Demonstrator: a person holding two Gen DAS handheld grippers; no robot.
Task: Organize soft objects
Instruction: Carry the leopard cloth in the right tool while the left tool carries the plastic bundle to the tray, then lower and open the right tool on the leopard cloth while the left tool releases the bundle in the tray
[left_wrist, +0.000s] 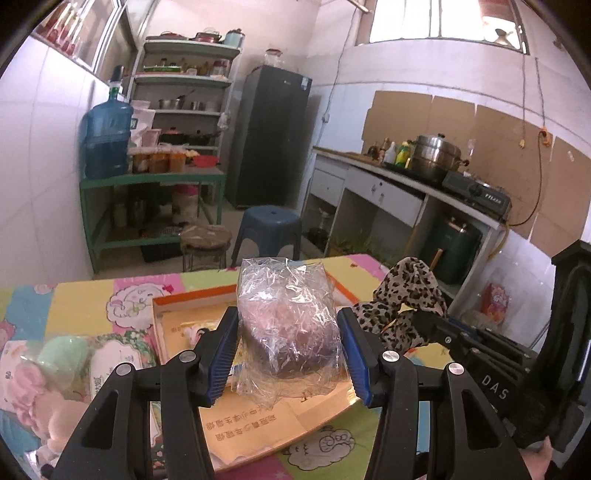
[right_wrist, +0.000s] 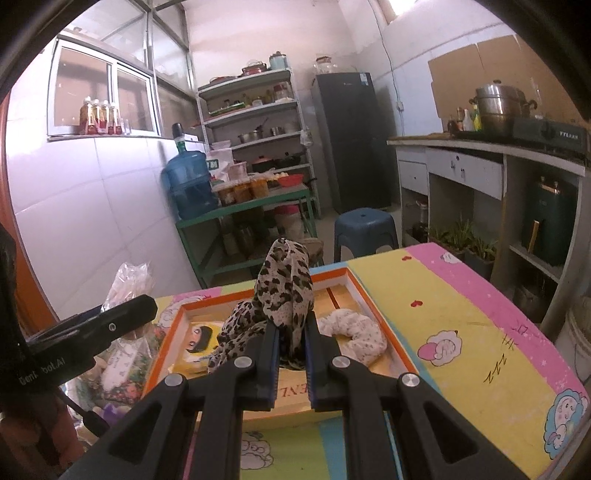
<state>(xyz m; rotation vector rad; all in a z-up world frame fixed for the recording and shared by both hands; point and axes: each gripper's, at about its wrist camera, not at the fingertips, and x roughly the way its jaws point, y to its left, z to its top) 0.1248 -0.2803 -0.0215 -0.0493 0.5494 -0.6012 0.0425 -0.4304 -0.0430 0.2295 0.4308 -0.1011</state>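
Note:
My left gripper (left_wrist: 288, 334) is shut on a clear plastic bag (left_wrist: 286, 321) with a dark soft object inside, held above the orange-rimmed box (left_wrist: 177, 301). My right gripper (right_wrist: 291, 332) is shut on a leopard-print cloth (right_wrist: 286, 288), which stands up over the box (right_wrist: 354, 284); the cloth also shows at the right of the left wrist view (left_wrist: 402, 295). A white speckled soft item (right_wrist: 354, 330) and a yellow cartoon-face item (right_wrist: 199, 341) lie inside the box.
The cartoon-print tablecloth (right_wrist: 461, 325) covers the table. More bagged soft items (left_wrist: 48, 373) lie at the left of the box. A blue stool (left_wrist: 267, 229), a green shelf with a water jug (left_wrist: 107, 140) and a counter (left_wrist: 406, 177) stand beyond the table.

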